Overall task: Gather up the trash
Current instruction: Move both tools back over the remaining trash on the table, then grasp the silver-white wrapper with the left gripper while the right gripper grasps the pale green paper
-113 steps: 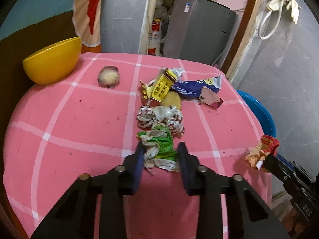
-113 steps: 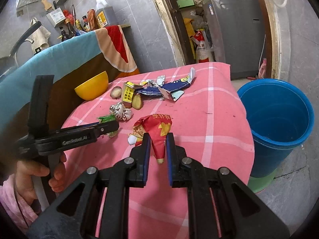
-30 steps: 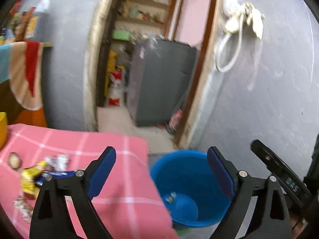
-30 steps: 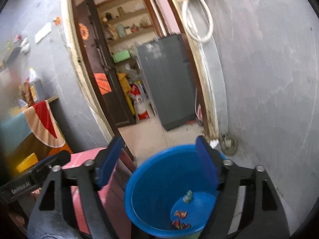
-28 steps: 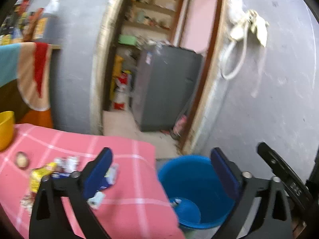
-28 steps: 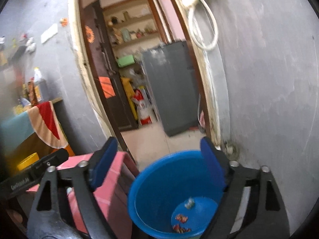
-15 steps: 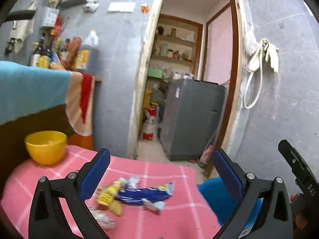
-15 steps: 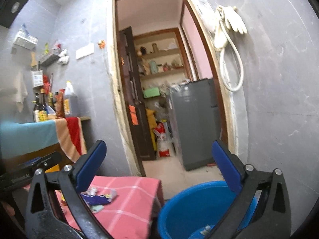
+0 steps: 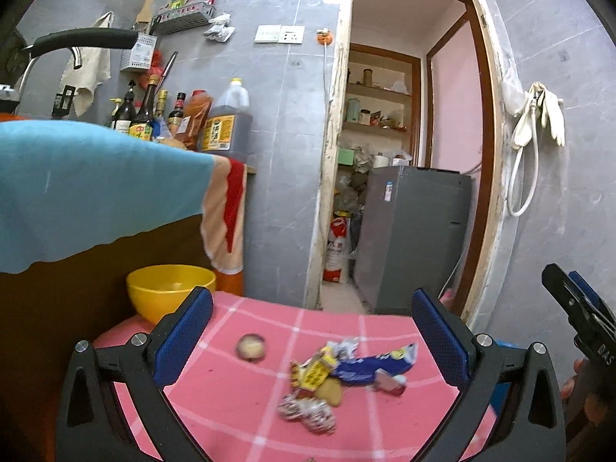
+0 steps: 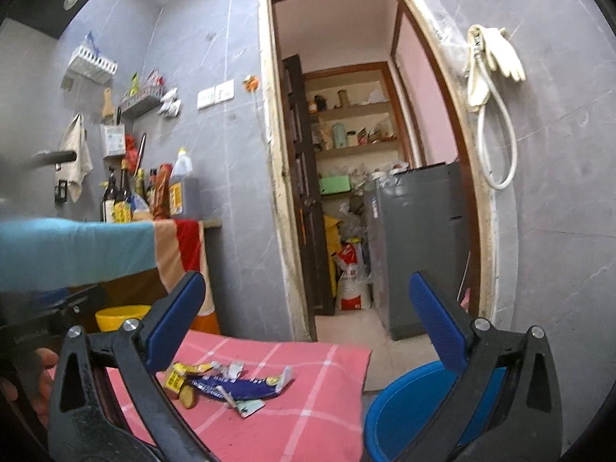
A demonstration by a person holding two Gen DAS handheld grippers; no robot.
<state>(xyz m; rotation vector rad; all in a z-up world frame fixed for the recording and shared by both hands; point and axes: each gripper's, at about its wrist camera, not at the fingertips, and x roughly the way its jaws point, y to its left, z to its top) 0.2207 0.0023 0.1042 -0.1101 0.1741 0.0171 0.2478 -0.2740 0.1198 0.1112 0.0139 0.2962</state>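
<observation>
Left gripper (image 9: 312, 340): its jaws are standing wide with nothing between them, framing the litter on the table.
Right gripper (image 10: 304, 327): it is also gaping wide and empty, hanging over the near right edge of the table.
Trash pile (image 9: 338, 377): it is lying on the pink checked tablecloth (image 9: 231, 396), right of centre; the blue wrapper (image 9: 369, 365), yellow packet (image 9: 313, 373) and a white-and-red crumpled wrapper (image 9: 308, 415) are bunching together, touching.
Round scrap (image 9: 250, 347): it is sitting apart, to the left of the pile, nearer the yellow bowl (image 9: 169, 285) at the far left.
Blue bin (image 10: 408, 408): it is standing on the floor just beside the table's right edge, probably so litter needs only a short carry.
Hand pose: both grippers are pointing roughly level across the table toward the far doorway; the left one is tilting slightly down at the pile.
Why open: both tools are looking ready for another pick, judging by the empty jaws.
</observation>
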